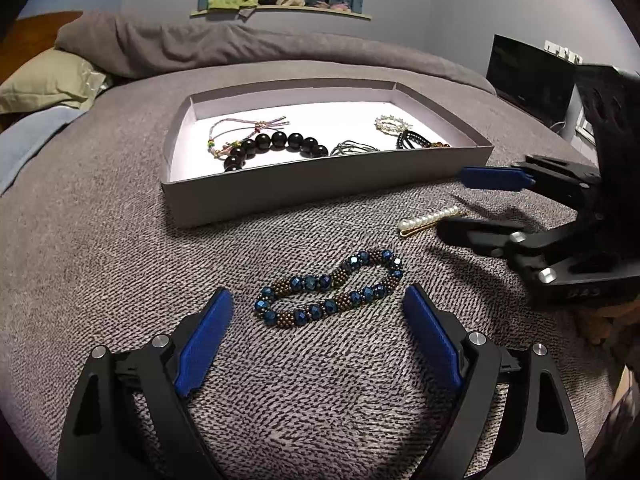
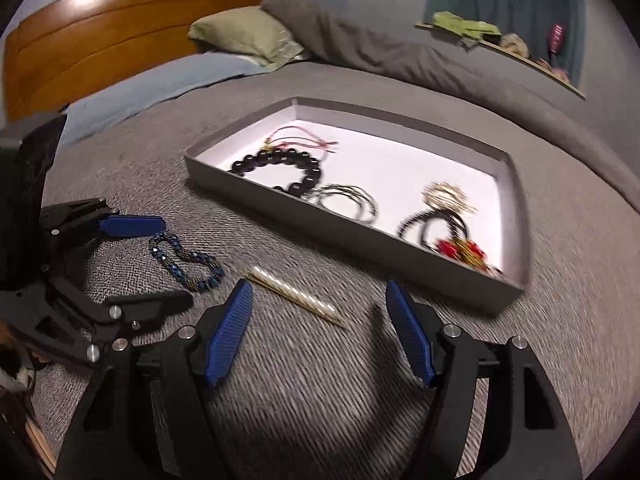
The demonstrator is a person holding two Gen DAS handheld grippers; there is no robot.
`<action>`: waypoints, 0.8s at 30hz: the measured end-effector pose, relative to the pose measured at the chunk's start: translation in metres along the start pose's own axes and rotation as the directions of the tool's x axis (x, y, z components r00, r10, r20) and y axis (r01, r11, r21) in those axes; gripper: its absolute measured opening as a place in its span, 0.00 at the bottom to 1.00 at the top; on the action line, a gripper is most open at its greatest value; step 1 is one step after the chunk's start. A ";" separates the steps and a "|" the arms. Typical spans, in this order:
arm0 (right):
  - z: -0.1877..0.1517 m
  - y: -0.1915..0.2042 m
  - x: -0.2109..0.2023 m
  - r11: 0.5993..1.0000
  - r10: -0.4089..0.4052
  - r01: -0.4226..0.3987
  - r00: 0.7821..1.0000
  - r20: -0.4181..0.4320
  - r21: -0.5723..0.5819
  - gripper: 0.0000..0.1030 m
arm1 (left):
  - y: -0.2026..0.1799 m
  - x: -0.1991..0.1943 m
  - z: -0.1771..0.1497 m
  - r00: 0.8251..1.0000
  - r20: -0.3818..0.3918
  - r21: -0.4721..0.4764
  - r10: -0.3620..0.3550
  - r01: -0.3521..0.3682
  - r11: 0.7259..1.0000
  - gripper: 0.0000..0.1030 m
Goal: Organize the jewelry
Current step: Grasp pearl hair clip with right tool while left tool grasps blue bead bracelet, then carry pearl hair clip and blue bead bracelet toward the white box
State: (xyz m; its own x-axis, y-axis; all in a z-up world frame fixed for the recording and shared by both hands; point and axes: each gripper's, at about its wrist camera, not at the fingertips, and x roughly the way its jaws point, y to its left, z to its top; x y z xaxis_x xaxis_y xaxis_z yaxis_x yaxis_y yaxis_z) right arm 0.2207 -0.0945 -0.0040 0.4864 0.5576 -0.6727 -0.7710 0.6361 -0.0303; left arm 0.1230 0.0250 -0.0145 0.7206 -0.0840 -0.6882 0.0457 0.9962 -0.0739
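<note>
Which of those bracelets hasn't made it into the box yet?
The blue-and-bronze beaded bracelet. It lies on the grey blanket in front of the box; the black-bead and cord ones are already inside.

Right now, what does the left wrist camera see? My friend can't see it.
A blue beaded bracelet lies on a grey blanket between the open jaws of the left gripper. Behind it sits a grey box holding more jewelry, and a pearl hair clip lies to the right, near the right gripper.
</note>
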 end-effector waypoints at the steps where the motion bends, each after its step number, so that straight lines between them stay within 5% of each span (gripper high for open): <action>1: 0.002 0.003 0.004 1.000 0.009 -0.009 1.000 -0.010 -0.015 0.59 | 0.001 0.000 0.000 1.000 -0.001 -0.001 -0.002 0.002 1.000 0.84; 4: 0.001 0.008 0.018 0.999 0.030 -0.032 0.998 -0.058 -0.043 0.25 | 0.001 0.001 0.000 1.000 -0.004 -0.002 -0.003 0.003 1.000 0.84; 7: 0.000 0.007 0.014 0.999 0.035 -0.037 0.998 -0.048 -0.033 0.08 | 0.001 0.001 0.000 1.000 -0.003 0.000 -0.003 0.003 1.000 0.83; 16: -0.014 -0.012 -0.011 0.994 0.044 -0.045 0.999 0.013 0.100 0.08 | 0.000 -0.003 0.000 1.000 0.011 0.000 -0.020 0.020 1.000 0.57; 21: -0.022 -0.021 -0.020 0.985 0.054 -0.057 0.998 0.024 0.162 0.08 | 0.003 -0.006 0.001 0.998 0.025 -0.020 -0.060 0.061 0.998 0.18; 24: -0.026 -0.022 -0.021 0.983 0.051 -0.054 0.998 0.022 0.174 0.08 | 0.008 -0.011 0.001 0.994 0.043 -0.052 -0.099 0.101 0.994 0.13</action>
State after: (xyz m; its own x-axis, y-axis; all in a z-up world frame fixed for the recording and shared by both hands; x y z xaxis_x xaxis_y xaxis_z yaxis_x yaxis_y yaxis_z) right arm 0.2169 -0.1339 -0.0079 0.4552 0.6010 -0.6570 -0.7127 0.6882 0.1358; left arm 0.1160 0.0335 -0.0073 0.7419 -0.1811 -0.6455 0.0821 0.9801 -0.1806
